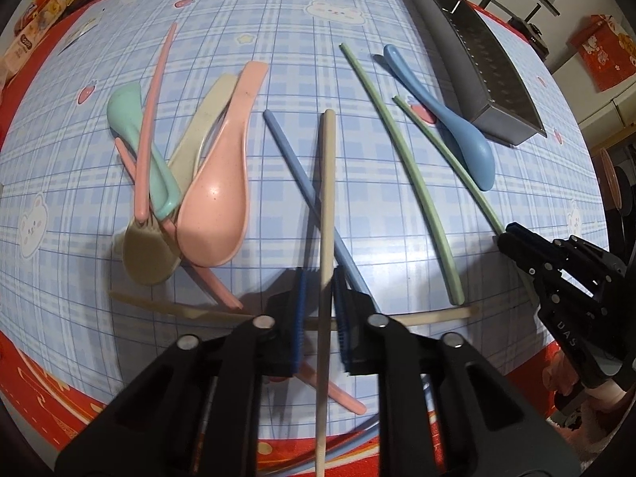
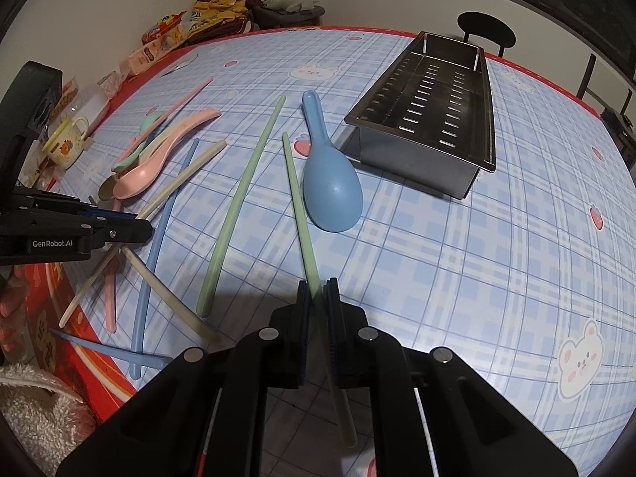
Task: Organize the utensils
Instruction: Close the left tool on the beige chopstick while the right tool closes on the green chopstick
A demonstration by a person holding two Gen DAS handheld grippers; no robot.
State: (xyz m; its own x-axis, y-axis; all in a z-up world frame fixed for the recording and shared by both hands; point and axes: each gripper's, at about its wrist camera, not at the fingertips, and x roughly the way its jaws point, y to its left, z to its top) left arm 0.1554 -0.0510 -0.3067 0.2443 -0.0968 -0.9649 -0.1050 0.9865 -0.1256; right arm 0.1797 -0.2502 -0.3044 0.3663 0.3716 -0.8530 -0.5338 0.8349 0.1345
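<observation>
My left gripper (image 1: 319, 310) is shut on a beige chopstick (image 1: 326, 198), which points away over the table. My right gripper (image 2: 317, 310) is shut on a green chopstick (image 2: 296, 198); it shows in the left wrist view too (image 1: 507, 238). A second green chopstick (image 1: 401, 159) lies loose beside it. A blue spoon (image 1: 461, 135) lies near the metal utensil tray (image 2: 429, 119). A blue chopstick (image 1: 302, 183) crosses under the beige one. A pink spoon (image 1: 222, 190), a mint spoon (image 1: 139, 135), a beige spoon (image 1: 147, 254) and pink chopsticks (image 1: 153, 119) lie piled at left.
The table has a blue plaid cloth (image 2: 477, 258) with a red border. Another beige chopstick (image 1: 437, 316) lies crosswise by the near edge. A mug (image 2: 67, 143) and snack packets (image 2: 206, 16) stand at the far left edge. A chair (image 2: 485, 33) is behind the tray.
</observation>
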